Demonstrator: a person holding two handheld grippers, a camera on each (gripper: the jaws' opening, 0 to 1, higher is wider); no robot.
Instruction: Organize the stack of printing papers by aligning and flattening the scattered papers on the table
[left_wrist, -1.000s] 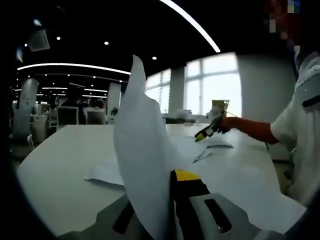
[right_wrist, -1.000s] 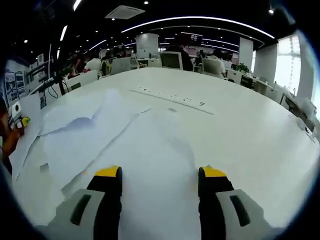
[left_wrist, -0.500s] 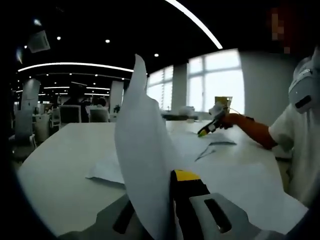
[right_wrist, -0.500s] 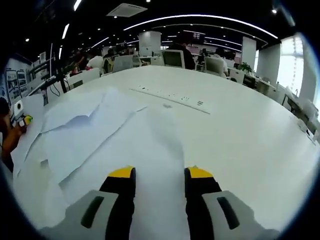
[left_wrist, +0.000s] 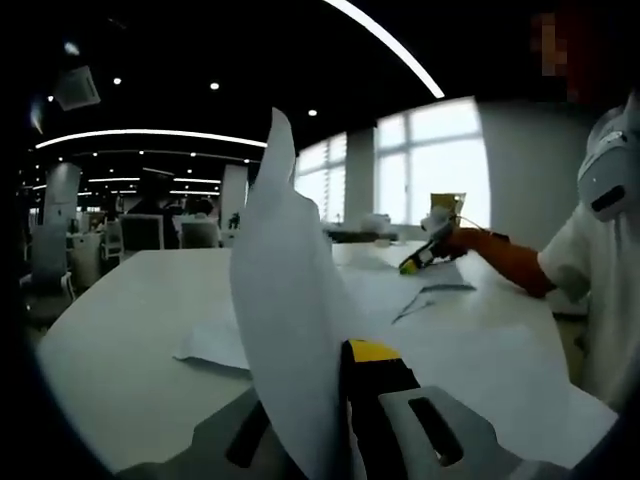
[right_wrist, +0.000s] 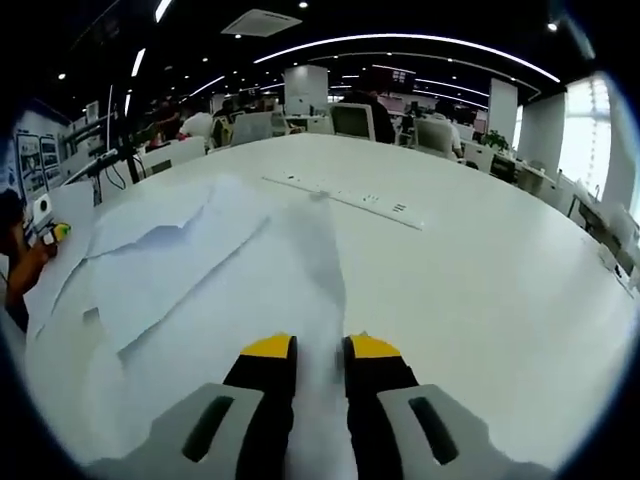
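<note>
While left claw (left_wrist: 335, 350) keeps its sheet (left_wrist: 285, 310), right claw (right_wrist: 319, 345) has closed on paper (right_wrist: 320, 290).

Left gripper view: your sheet (left_wrist: 285, 330) rises at 12 o'clock from the jaws; loose papers (left_wrist: 215, 345) lie behind it on the table (left_wrist: 120, 370). Right gripper view: scattered papers (right_wrist: 170, 260) spread toward 10 o'clock; a strip (right_wrist: 345, 198), possibly sockets, lies at 12 o'clock.

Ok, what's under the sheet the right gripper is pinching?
The right gripper is shut on a ridge of one paper sheet. Its left part overlaps other loose sheets; elsewhere it lies on the white table. Anything under the covered middle is hidden.
</note>
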